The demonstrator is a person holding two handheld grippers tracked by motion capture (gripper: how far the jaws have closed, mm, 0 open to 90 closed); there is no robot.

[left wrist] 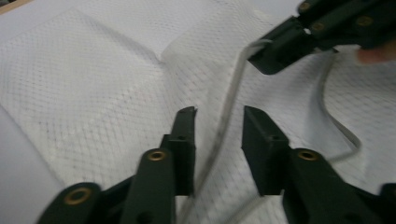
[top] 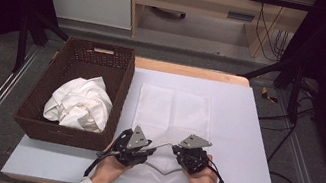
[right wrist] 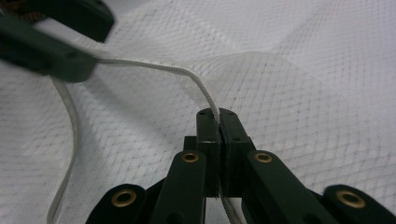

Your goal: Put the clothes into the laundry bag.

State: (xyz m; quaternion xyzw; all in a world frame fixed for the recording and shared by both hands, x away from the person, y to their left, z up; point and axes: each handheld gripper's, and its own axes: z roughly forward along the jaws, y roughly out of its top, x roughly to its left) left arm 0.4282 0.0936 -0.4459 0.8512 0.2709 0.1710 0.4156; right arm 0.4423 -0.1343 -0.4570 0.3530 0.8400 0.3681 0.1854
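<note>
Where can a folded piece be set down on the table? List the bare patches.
Bare patches: the white table top right of the mesh cloth up to the right edge, and the strip at the front left below the wicker basket. Crowded: the front middle, where the left gripper and right gripper work the cloth's edge; the basket holds crumpled white fabric.

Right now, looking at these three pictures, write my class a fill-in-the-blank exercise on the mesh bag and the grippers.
1. The right gripper is ____ on the edge of the white mesh bag.
2. The bag's edge runs between the left gripper's jaws, which stand ____.
3. The crumpled white cloth lies in the brown wicker ____.

Missing words: shut; open; basket
</note>
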